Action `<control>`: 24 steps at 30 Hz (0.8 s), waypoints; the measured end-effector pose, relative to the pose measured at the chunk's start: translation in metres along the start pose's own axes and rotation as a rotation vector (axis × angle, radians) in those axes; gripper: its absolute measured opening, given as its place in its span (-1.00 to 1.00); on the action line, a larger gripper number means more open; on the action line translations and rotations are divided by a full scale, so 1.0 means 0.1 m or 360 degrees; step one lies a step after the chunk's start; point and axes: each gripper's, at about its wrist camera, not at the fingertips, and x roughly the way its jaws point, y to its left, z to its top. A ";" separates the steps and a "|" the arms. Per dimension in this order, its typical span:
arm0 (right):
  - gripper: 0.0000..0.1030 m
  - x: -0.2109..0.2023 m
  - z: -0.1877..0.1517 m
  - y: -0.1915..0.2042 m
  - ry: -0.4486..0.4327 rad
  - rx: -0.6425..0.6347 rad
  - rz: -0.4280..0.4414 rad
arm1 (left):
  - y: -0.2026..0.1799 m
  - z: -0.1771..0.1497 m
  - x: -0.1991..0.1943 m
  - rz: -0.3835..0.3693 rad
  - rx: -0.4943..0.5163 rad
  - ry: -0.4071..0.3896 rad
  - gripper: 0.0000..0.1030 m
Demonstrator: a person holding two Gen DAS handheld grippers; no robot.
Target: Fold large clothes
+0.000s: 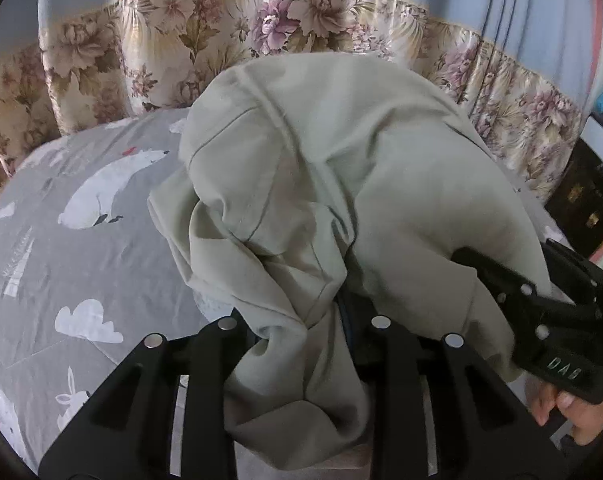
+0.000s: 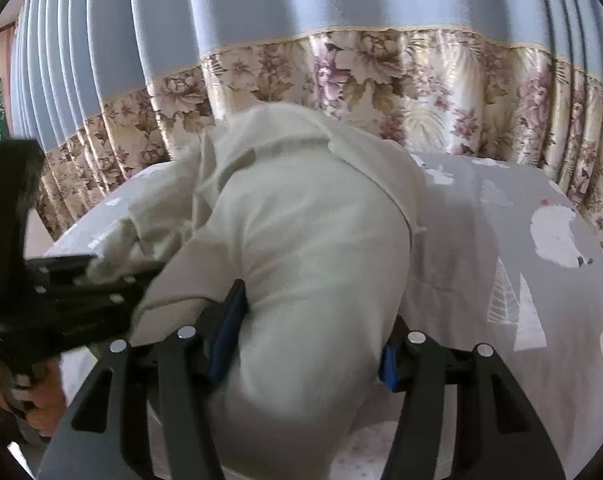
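Left wrist | both hand-held grippers point(image 1: 301, 320) point(image 2: 301, 340) clamp bunched garment point(image 1: 341, 160) (pale green) between fingers

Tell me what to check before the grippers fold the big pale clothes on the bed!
1. Left gripper has cloth pinched between its fingers: ok.
2. Right gripper is shut on a thick bunch of the pale garment: ok.
3. Garment spread flat for folding: not ok, it hangs bunched and crumpled.
4. Free room on the grey animal-print bedsheet to lay it down: ok.
5. Which part of the garment each gripper holds, hem or sleeve: cannot tell.
6. Garment clear of the floral curtain behind the bed: ok.
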 end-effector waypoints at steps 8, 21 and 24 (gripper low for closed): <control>0.51 -0.07 -0.01 0.03 0.0036 -0.0040 -0.0171 | -0.17 0.01 -0.02 0.0334 0.0067 -0.0030 0.46; 0.95 -1.21 -0.09 0.14 -0.0183 0.0114 -0.0266 | 0.21 -0.33 -0.94 0.0459 -0.0010 -0.0068 0.94; 0.95 -1.33 -0.07 0.26 -0.0160 0.0079 -0.0374 | 0.30 -0.38 -1.23 0.0518 0.0000 -0.0138 0.94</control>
